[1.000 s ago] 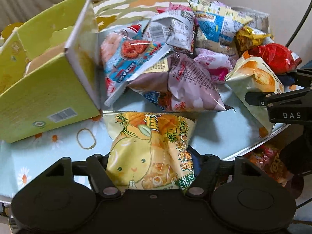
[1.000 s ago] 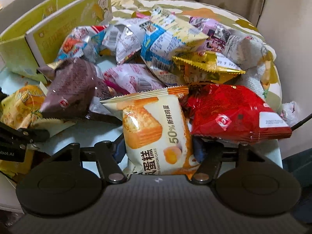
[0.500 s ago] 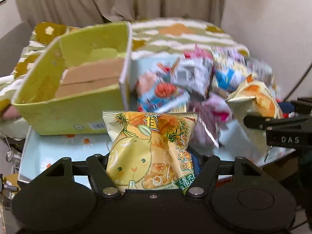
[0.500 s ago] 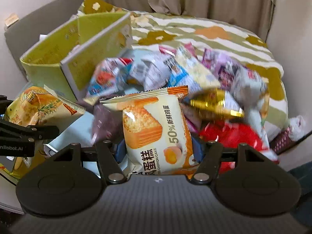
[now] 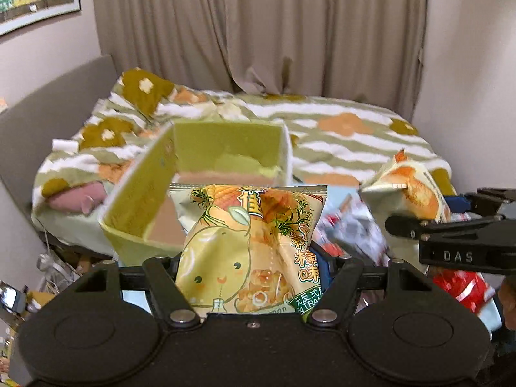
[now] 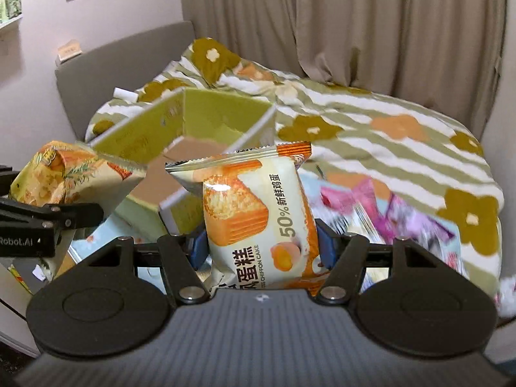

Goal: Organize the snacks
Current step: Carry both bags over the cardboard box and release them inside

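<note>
We're gripping one pack per hand: left gripper (image 5: 254, 277) fingers clamping the lemon snack bag (image 5: 248, 248), right gripper (image 6: 261, 251) clamping the chiffon cake pack (image 6: 254, 219), both lifted toward the green box (image 5: 200, 174) for sorting.

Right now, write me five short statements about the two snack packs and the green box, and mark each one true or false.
1. The left hand-held gripper holds a yellow lemon snack pack. True.
2. The right hand-held gripper is empty. False: it is shut on a chiffon cake pack.
3. The green box is open at the top. True.
4. The cake pack already lies inside the box. False: it is between the gripper's fingers, short of the box.
5. More snack packs lie to the right of the box. True.
</note>
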### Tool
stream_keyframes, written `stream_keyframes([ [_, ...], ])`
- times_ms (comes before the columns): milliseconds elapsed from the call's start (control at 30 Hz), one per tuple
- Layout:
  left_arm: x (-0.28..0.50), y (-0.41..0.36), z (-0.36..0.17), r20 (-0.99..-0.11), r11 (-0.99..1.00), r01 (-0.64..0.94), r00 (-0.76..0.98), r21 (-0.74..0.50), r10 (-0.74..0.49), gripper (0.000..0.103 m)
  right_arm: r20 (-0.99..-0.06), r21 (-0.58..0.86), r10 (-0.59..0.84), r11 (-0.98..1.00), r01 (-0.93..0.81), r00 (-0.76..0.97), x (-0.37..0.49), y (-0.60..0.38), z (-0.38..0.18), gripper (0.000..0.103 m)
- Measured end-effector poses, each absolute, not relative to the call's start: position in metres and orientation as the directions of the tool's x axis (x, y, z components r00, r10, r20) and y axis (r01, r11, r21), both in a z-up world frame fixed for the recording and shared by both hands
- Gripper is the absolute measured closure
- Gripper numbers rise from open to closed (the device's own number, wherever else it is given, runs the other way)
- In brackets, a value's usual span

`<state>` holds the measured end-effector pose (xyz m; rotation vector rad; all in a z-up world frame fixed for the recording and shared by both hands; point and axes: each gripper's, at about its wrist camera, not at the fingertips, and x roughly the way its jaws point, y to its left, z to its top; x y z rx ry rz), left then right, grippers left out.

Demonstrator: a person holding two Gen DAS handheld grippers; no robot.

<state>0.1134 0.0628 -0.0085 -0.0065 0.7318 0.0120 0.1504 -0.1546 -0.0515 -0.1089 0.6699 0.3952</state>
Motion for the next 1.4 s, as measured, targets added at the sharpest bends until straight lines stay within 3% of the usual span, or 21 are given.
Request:
stream_keyframes([
  [400,0.217,0.135,0.008,-0.652,1.0,-0.022,0.758,0.015,0.027,0.03,-0.641,0.058,0.324,0.924,-0.377,0.696,0.241,-0.091,-0.018,0.023],
  [967,0.382,0.178,-0.072,-0.773,0.982,0.185,0.629,0.042,-0.085,0.029,-0.722,0.119,0.199,0.979,-0.164,0.663,0.373,0.007,-0.04,0.023],
  [1067,0.398,0.179,-0.087,-0.792,0.976,0.212,0.602,0.039,-0.099,0.025,-0.737,0.121,0.172,0.985,-0.123,0.654,0.384,0.012,-0.048,0.023],
  [1167,0.401,0.184,-0.094,-0.796,0.972,0.234,0.593,0.03,-0.118,0.01,-0.749,0.116,0.146,0.989,-0.088,0.646,0.392,0.015,-0.053,0.023],
  [1400,0.388,0.203,-0.088,-0.79,0.97,0.242,0.599,0.02,-0.133,0.008,-0.759,0.101,0.132,0.991,-0.084,0.638,0.398,0.023,-0.058,0.023],
])
